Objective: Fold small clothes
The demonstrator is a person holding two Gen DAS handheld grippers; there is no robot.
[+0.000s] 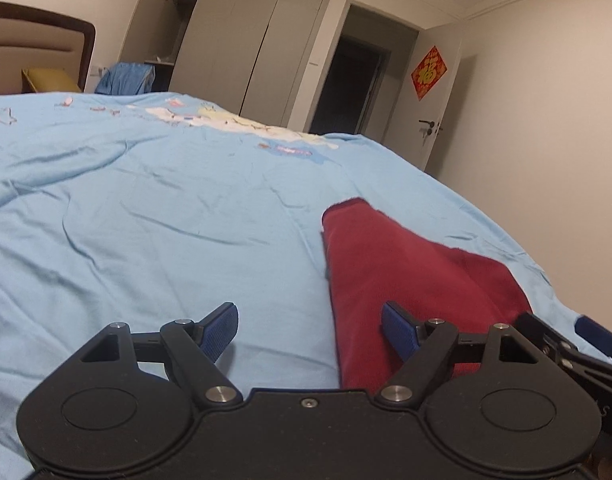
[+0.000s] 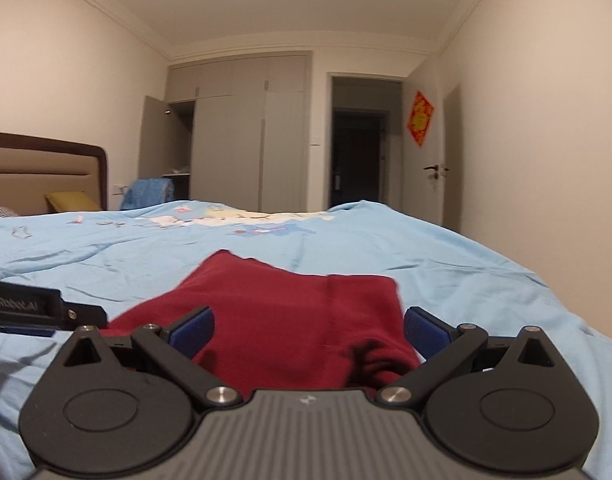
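Lying rumpled on smooth blue bedsheet [image 1: 146,220], fleecy maroon garment [image 2: 290,320] between wide-spread left claw [image 1: 310,332] and right claw [image 2: 308,330].

Left gripper [image 1: 310,330]: matte black plastic body showing two round discs, silver pivot pins, small centre screw, triangular cut-outs in linkage arms, blue ribbed pads [image 1: 220,332] tipping both fingers.

Right gripper [image 2: 308,332]: same black linkage and blue pads [image 2: 192,330], but carrying grey ridged centre plate bearing small pale mark.
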